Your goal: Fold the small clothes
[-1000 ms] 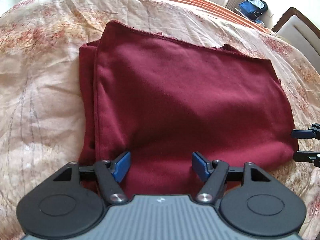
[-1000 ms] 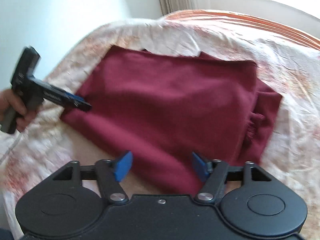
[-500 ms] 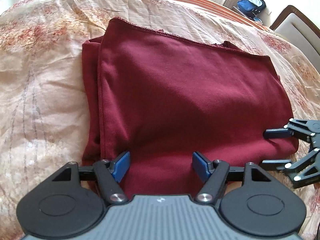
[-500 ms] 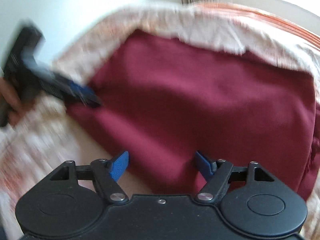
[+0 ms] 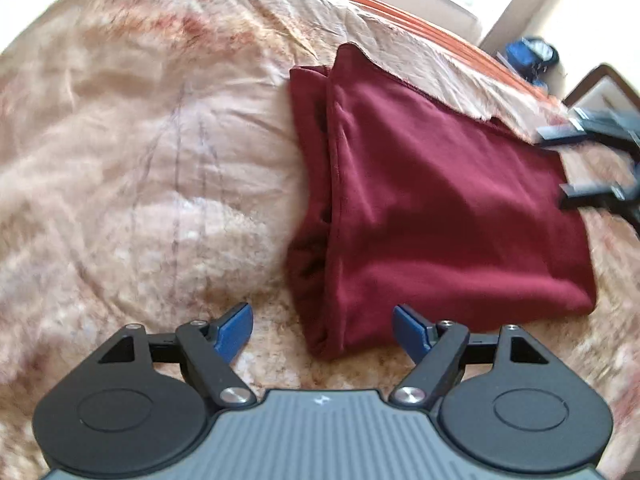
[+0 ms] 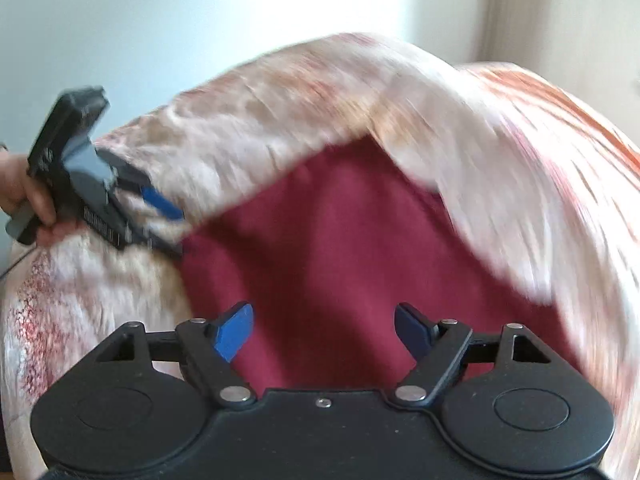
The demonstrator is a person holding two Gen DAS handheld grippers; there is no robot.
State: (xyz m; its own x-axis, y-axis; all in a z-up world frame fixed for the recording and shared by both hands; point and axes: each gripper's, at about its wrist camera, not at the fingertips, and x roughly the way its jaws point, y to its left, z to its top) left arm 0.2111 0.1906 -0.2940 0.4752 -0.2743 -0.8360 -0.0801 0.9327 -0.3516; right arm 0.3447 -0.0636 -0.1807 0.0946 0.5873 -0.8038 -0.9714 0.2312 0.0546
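Fig. Two claws w/ a folded cloth, both wrist views, read L to R

L claw [image 5: 323, 326]: fingers spread wide, nothing pinched. To its L and ahead, only the bedspread [image 5: 132, 168], wrinkled. Between its tips and just ahead lies the near L corner of the cloth [image 5: 432, 208], dark red, folded into a rough rectangle that runs ahead and to the R of this claw. Loose layered edges stack along the cloth's L side, so that side is uneven. Far R of this claw: R claw [image 5: 558, 168], blurred, fingers apart, at the cloth's R edge; contact can't be told.

R claw [image 6: 324, 328], own view: fingers spread, gripping nothing. Cloth [image 6: 332, 248] sits directly ahead and under the tips. To its L: L claw [image 6: 172, 228], held by a hand [image 6: 28, 196], blue tips apart at the cloth's corner. Bedspread [image 6: 304, 96] beyond and to the R, heavily motion-blurred.

Judged step: lining up both claws on opposite sides for the next fold

Risks (judgement):
- L side has several loose layers; a shallow pinch may catch only the top one, so the fold peels open on lifting
- A deep pinch may grab bedspread w/ the cloth and drag it
- Blur suggests fast motion on the R; an off-corner grip would skew the fold
- Uneven lift betw. the two claws lets the stack slide apart
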